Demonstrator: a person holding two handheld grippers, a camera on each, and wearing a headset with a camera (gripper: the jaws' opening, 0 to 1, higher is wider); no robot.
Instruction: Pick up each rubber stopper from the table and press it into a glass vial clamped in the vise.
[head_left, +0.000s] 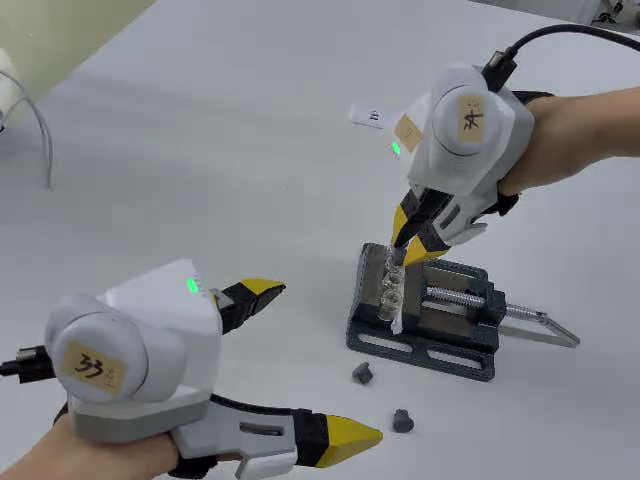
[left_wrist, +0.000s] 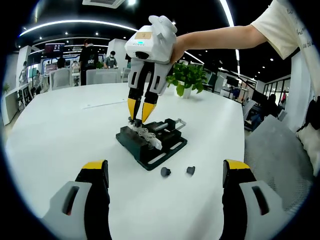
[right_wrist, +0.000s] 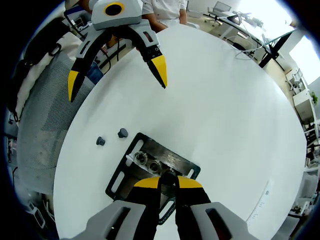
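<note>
The right gripper (head_left: 402, 250) points steeply down over the vise (head_left: 440, 330), its yellow tips drawn almost together. In the right gripper view a dark rubber stopper (right_wrist: 168, 178) is pinched between those tips (right_wrist: 168, 183), just over the jaw end of the vise (right_wrist: 125, 172). It sits beside the row of glass vials (right_wrist: 147, 161), whose open mouths show next to the fingers. Whether the stopper touches a vial mouth cannot be told. From the head view the vials (head_left: 390, 292) stand upright between the vise jaws, directly under the tips. The left gripper (head_left: 308, 362) is held low at the near edge of the white table (head_left: 200, 150). Its fingers are spread wide and grip nothing, and it is well apart from the vise. On the table in front of the vise lie a loose stopper (head_left: 362, 374) and, a little nearer the person, a second loose stopper (head_left: 402, 421), apart from each other. In the left gripper view both sit on the table between that gripper's own parted tips (left_wrist: 165, 166), though farther out than the tips, with the vise (left_wrist: 155, 150) and the right gripper (left_wrist: 139, 114) beyond. The right gripper view shows the left gripper (right_wrist: 117, 80) splayed open across the table.
</note>
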